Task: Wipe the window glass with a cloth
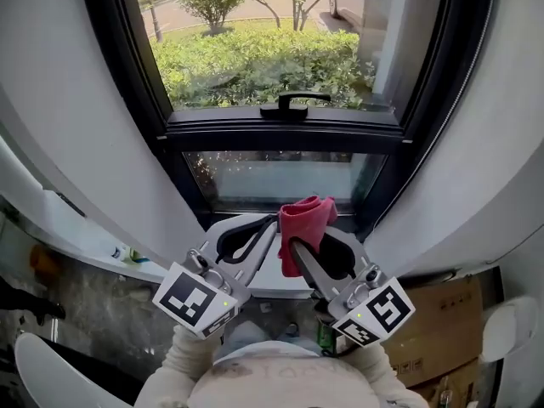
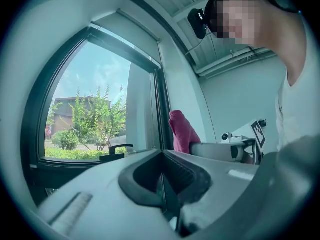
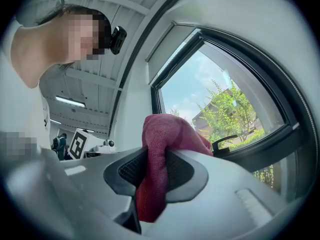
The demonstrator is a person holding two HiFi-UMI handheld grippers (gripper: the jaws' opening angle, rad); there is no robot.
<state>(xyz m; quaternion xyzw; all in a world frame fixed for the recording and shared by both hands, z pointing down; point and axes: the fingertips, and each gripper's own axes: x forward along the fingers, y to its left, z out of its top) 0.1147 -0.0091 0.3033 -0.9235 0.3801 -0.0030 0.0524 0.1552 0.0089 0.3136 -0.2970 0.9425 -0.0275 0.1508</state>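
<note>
A red cloth point(image 1: 306, 219) is bunched up in my right gripper point(image 1: 293, 246), whose jaws are shut on it; the right gripper view shows the cloth point(image 3: 159, 156) pinched between the dark pads and bulging above them. My left gripper point(image 1: 270, 224) is beside it on the left, shut with nothing between its jaws point(image 2: 161, 156). Both are held just below the window glass point(image 1: 263, 36), short of touching it. A lower pane point(image 1: 276, 178) sits under the black crossbar. From the left gripper view the cloth point(image 2: 182, 131) shows to the right.
A black window handle point(image 1: 293, 104) sits on the crossbar of the black frame point(image 1: 280, 126). White wall flanks the window on both sides. A white sill point(image 1: 68, 219) runs at the left; cardboard boxes point(image 1: 442, 330) stand on the floor at lower right.
</note>
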